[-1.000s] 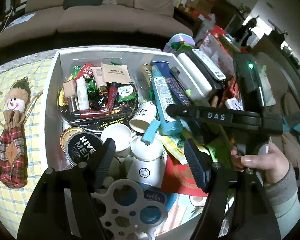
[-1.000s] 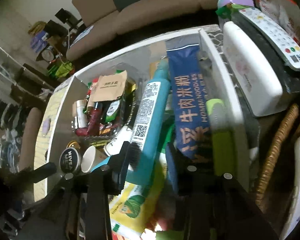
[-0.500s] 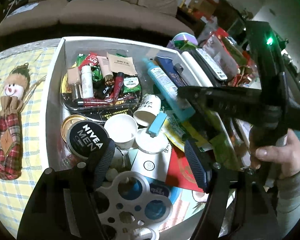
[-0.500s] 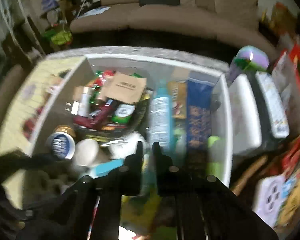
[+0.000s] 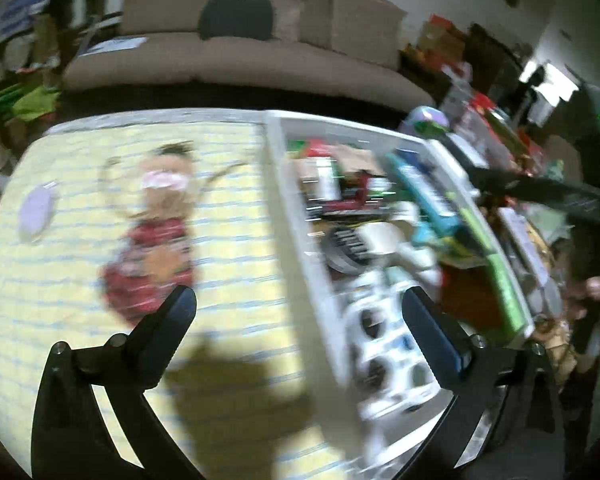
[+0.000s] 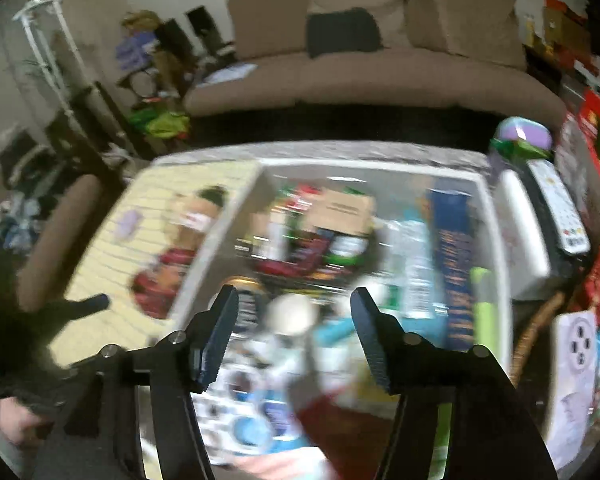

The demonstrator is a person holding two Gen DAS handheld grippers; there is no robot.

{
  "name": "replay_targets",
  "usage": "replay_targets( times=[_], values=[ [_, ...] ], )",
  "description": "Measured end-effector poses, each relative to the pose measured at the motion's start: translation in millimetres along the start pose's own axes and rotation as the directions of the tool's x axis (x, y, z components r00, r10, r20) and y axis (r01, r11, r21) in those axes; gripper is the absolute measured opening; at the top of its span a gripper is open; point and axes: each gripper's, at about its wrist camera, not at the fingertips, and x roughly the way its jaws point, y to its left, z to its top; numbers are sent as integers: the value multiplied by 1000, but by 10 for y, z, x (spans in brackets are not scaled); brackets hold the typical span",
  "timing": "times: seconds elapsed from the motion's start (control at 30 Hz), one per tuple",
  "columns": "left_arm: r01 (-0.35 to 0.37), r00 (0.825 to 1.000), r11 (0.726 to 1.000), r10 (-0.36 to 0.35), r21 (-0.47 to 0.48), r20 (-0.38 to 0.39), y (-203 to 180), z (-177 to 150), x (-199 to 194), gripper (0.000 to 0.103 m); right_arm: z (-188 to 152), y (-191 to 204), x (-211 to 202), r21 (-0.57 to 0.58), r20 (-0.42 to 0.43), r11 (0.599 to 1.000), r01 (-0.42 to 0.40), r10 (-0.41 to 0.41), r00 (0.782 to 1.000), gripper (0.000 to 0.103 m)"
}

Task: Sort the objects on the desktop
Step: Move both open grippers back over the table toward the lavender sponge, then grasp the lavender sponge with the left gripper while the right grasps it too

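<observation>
Your left gripper (image 5: pixel 298 312) has its fingers spread wide with nothing between them; it hangs over the seam where the yellow checked cloth (image 5: pixel 60 280) meets the white box (image 5: pixel 284 184). One finger sits above the cloth, the other above the box's near corner. Your right gripper (image 6: pixel 292 316) is also spread and empty, hovering over the middle of the white box (image 6: pixel 496 240).

The box's left wall runs just beside the cloth, and the cloth to its left carries only a doll in a red plaid dress (image 5: pixel 156 240) and a small lilac patch (image 5: pixel 38 212), well apart from each other. On the box's right side, things crowd close: a white case (image 6: pixel 520 236), a remote control (image 6: pixel 556 208) and a wicker rim (image 6: pixel 536 328).

Inside the box the objects are heaped and blurred by motion: a teal tube (image 6: pixel 416 260), a dark blue packet (image 6: pixel 452 256), a green stick (image 6: pixel 484 304), a brown paper sachet (image 6: pixel 344 208), a white cup (image 6: pixel 292 316), a white tray with round holes (image 5: pixel 392 344).

The packet's orange writing is too smeared to read.
</observation>
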Motion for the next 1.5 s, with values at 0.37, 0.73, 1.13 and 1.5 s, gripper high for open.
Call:
replay_targets(
  times=[0.37, 0.73, 1.13, 1.5],
  values=[
    [-206, 976, 968, 215, -140, 46, 1787, -144, -490, 103, 201, 1420, 606, -80, -42, 984, -158, 155, 987, 68],
    [-247, 963, 935, 266, -255, 42, 3265, 162, -3, 103, 459, 2440, 2091, -8, -106, 966, -257, 254, 961, 69],
    [-149, 986, 958, 163, -246, 37, 3718, 250, 665, 102, 911, 2879, 3887, 111, -157, 944, -312, 327, 932, 68],
    [-79, 995, 979, 89, -188, 42, 3516, 290, 745, 52, 694, 3058, 4016, 75, -207, 925, -372, 379, 902, 19]
  ],
)
